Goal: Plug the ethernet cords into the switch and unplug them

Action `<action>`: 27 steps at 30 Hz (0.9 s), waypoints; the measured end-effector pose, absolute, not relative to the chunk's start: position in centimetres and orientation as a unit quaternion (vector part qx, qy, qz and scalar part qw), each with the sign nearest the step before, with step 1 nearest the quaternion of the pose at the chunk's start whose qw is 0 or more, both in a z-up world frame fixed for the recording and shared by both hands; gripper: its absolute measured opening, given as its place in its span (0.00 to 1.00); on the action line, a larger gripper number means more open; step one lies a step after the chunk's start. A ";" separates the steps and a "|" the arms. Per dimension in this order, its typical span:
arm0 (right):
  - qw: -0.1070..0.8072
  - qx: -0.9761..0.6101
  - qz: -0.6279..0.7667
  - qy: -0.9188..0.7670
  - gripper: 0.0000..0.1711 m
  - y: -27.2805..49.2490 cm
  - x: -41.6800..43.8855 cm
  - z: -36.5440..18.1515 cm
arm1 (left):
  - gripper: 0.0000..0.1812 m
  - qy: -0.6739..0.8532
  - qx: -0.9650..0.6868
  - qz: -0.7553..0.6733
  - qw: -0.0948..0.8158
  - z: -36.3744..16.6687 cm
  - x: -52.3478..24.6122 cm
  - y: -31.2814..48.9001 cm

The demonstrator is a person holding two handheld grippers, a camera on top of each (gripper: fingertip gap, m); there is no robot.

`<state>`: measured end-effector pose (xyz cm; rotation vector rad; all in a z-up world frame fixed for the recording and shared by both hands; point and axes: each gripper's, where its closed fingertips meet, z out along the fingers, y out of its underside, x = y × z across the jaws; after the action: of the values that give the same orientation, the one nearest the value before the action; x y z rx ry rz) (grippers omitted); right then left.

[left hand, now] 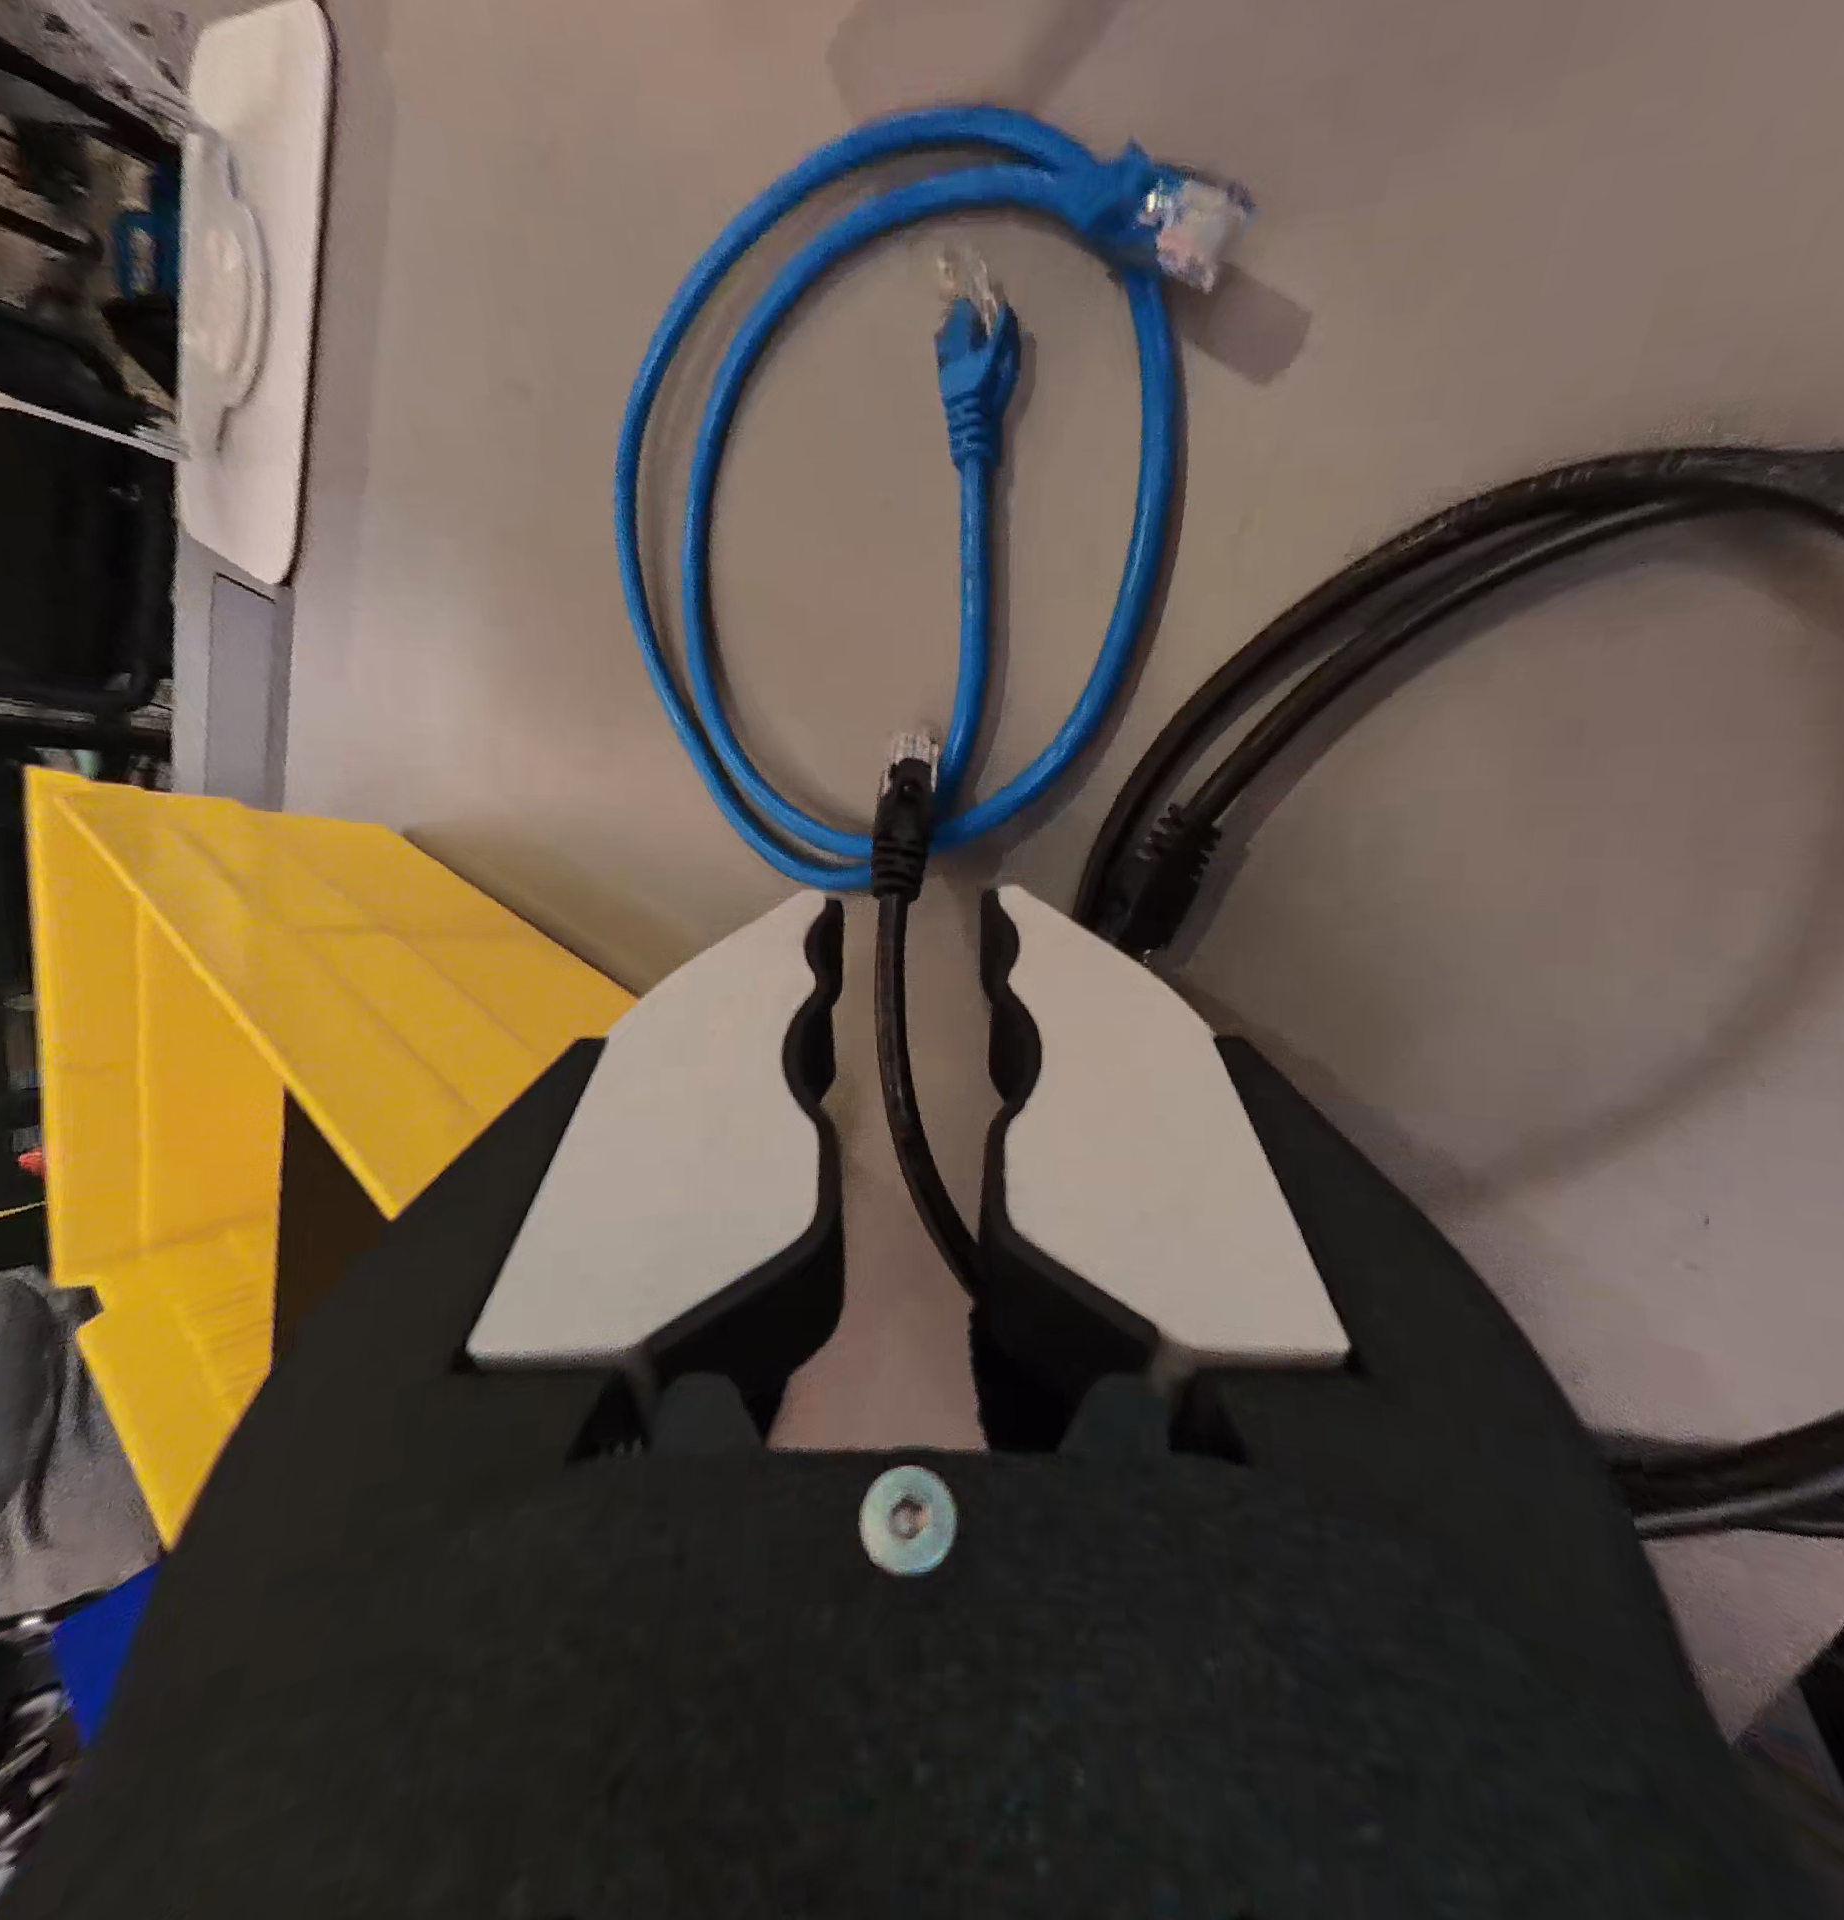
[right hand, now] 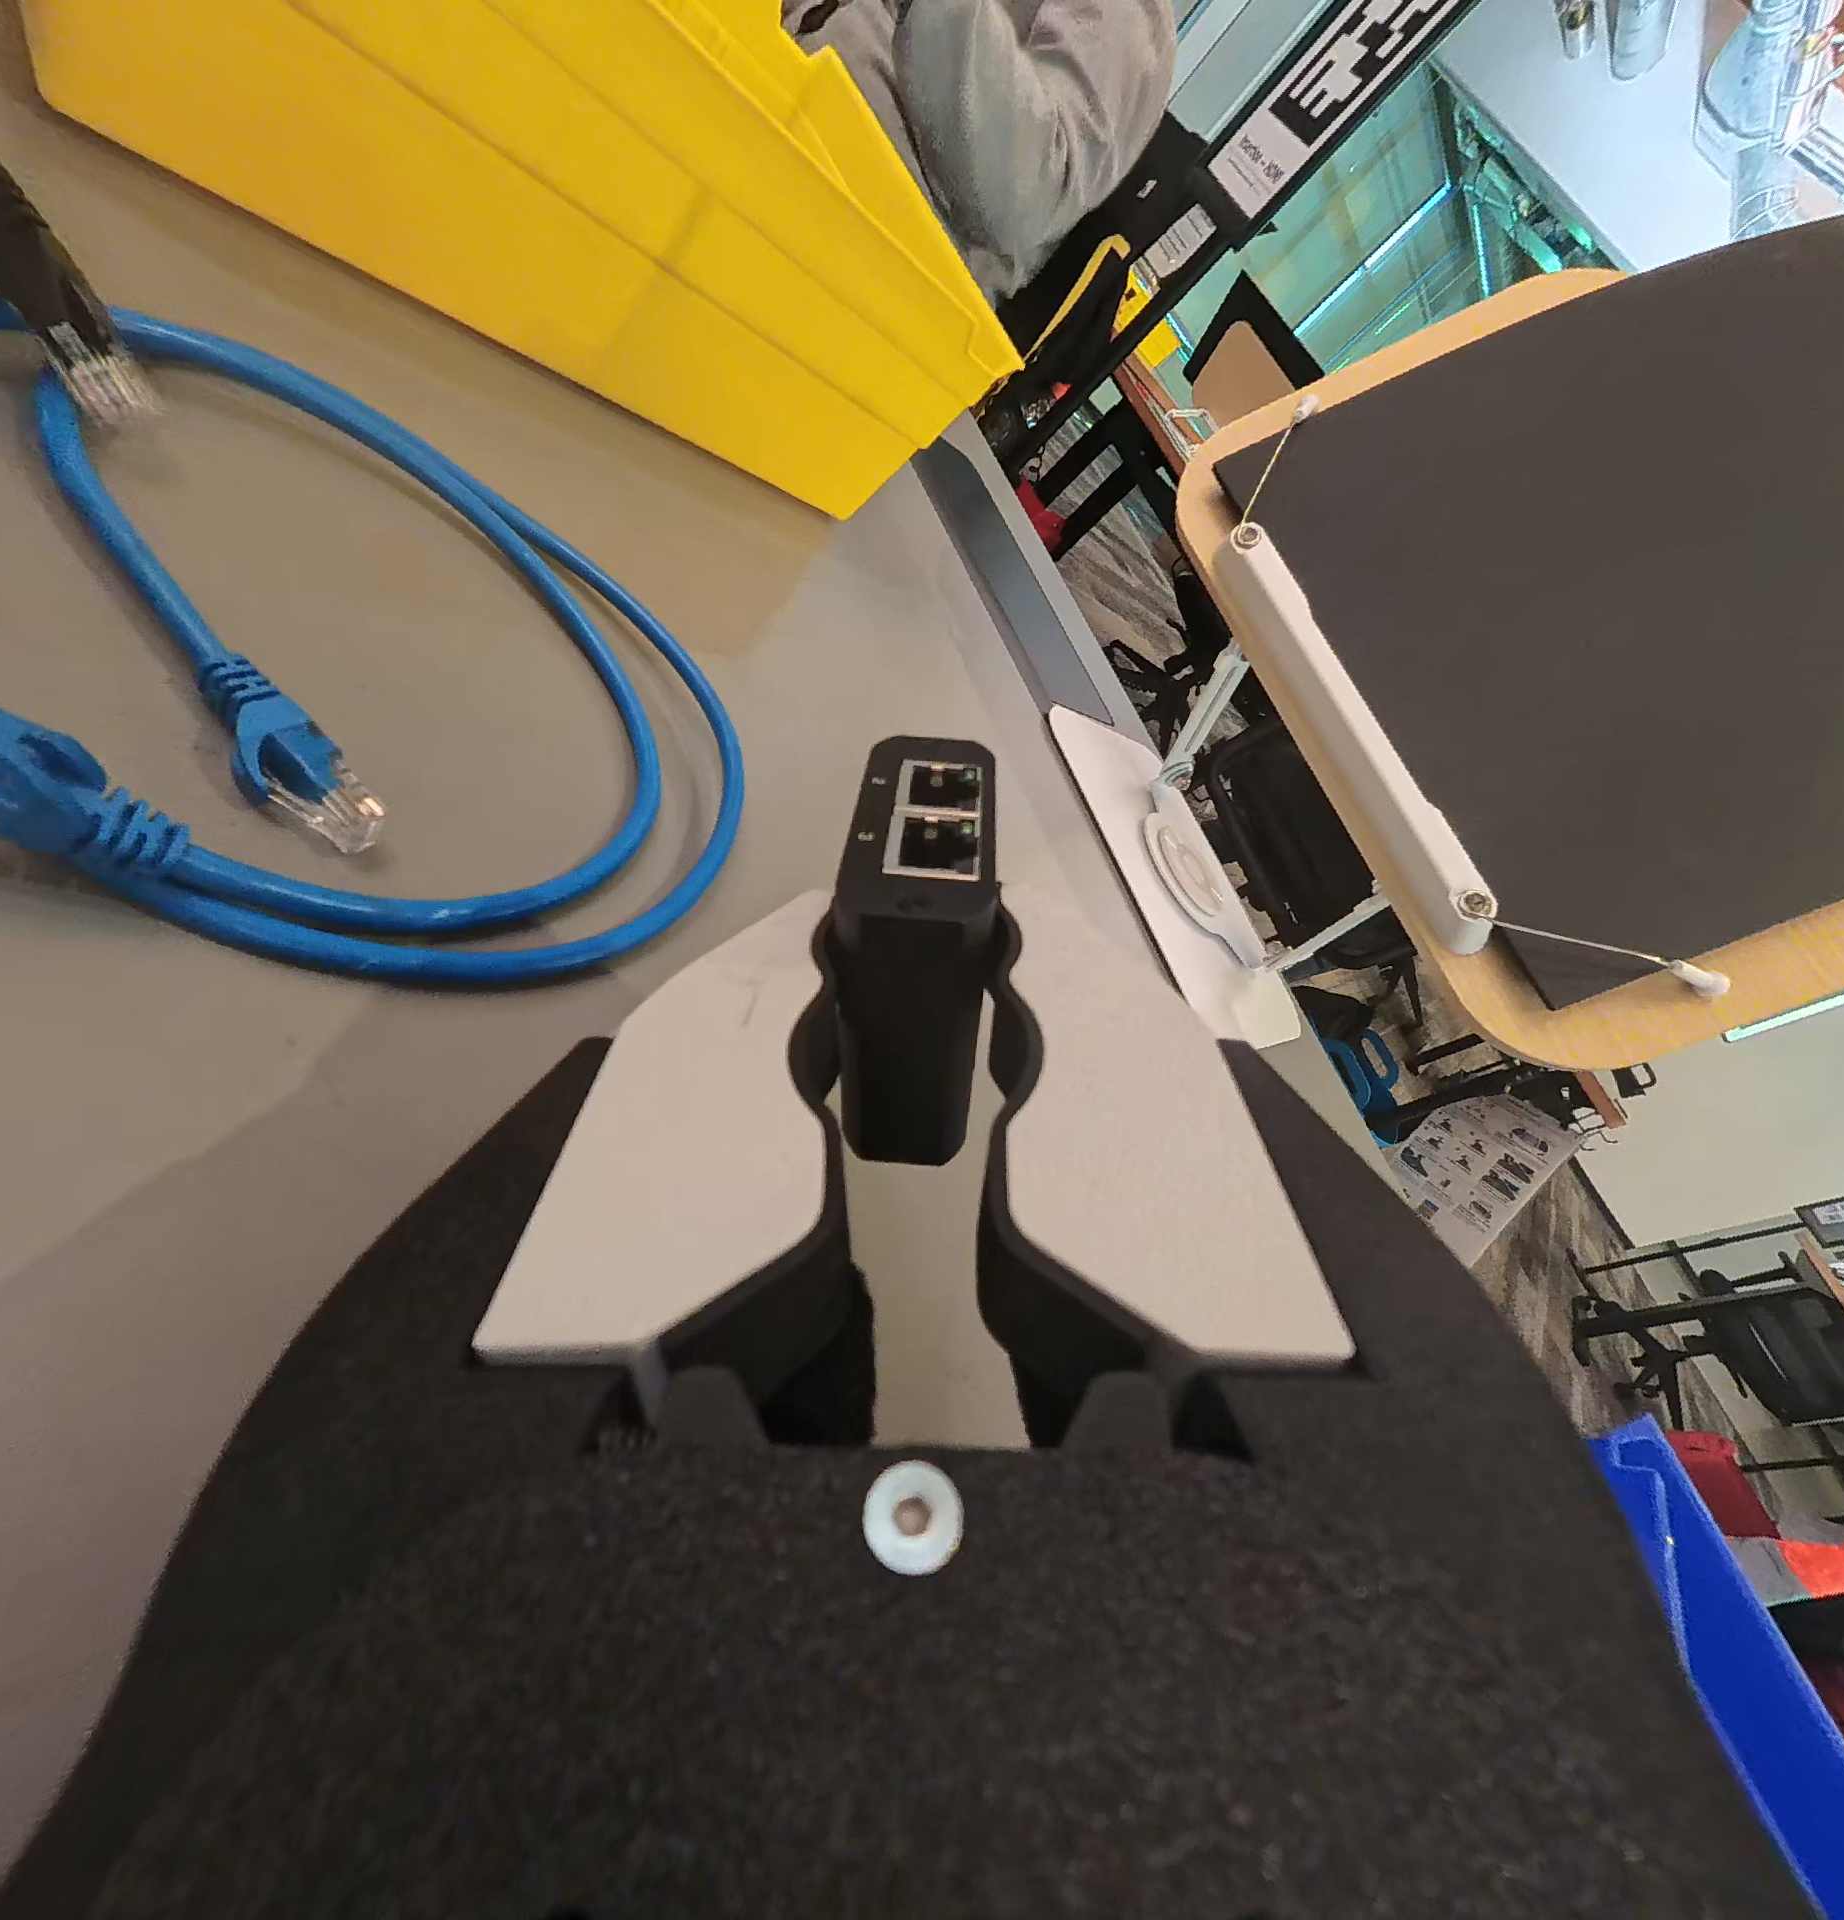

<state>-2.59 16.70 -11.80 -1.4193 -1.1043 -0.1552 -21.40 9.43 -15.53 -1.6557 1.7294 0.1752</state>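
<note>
My left gripper (left hand: 910, 904) is open just above the grey table (left hand: 1520, 260). A black ethernet cord (left hand: 897, 1039) runs loose between its fingers. The cord's plug (left hand: 905, 800) lies just past the tips, across a coiled blue ethernet cord (left hand: 1146, 520). The blue cord's two plugs (left hand: 975, 343) (left hand: 1188, 223) lie free. My right gripper (right hand: 916, 925) is shut on a small black switch (right hand: 923, 831) and holds it above the table, its two empty ports facing away. The blue cord (right hand: 627, 665) lies to its left, with the black plug (right hand: 92, 374) at the far left.
A coil of black cable (left hand: 1313, 665) with a second plug (left hand: 1167, 862) lies to the right. A yellow bin (left hand: 274, 987) (right hand: 585, 239) stands at the table's side. A white mount (right hand: 1178, 862) sits at the table edge. A blue bin (right hand: 1728, 1662) is lower right. One gripper's finger ends stand about 20 cm off the other's.
</note>
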 end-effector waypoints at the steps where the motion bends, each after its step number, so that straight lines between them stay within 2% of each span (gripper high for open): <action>1: 0.620 -0.617 -0.068 -0.480 0.14 16.7 -2.6 -11.8 | 0.14 0.675 -0.648 0.068 0.347 -15.9 -21.6 9.6; 4: 0.621 -0.617 -0.072 -0.479 0.14 16.7 -2.4 -11.7 | 0.14 0.681 -0.653 0.056 0.328 -15.8 -21.8 9.8; 10: 0.619 -0.620 -0.070 -0.477 0.14 16.8 -2.3 -11.8 | 0.14 0.660 -0.665 -0.057 0.344 -11.0 -19.6 8.4; 15: 0.618 -0.616 -0.071 -0.483 0.14 16.7 -2.5 -11.8 | 0.14 0.669 -0.689 0.006 0.277 -14.5 -21.7 10.0; 19: 0.618 -0.616 -0.071 -0.483 0.14 16.6 -2.6 -11.8 | 0.14 0.678 -0.684 0.049 0.264 -16.9 -22.5 10.8; 20: 0.619 -0.616 -0.070 -0.483 0.14 16.6 -2.6 -11.8 | 0.12 0.678 -0.684 0.056 0.264 -17.2 -22.7 11.1; 22: 0.619 -0.615 -0.070 -0.483 0.14 16.6 -2.6 -11.7 | 0.04 0.683 -0.678 0.062 0.263 -18.0 -22.9 11.3; 27: 0.620 -0.614 -0.070 -0.484 0.14 16.6 -2.6 -11.7 | 0.03 0.679 -0.680 0.069 0.269 -19.0 -23.3 11.4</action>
<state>-2.62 16.60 -11.71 -1.4123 -1.1120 -0.1616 -23.33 11.43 -18.99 -1.8336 1.8304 0.1872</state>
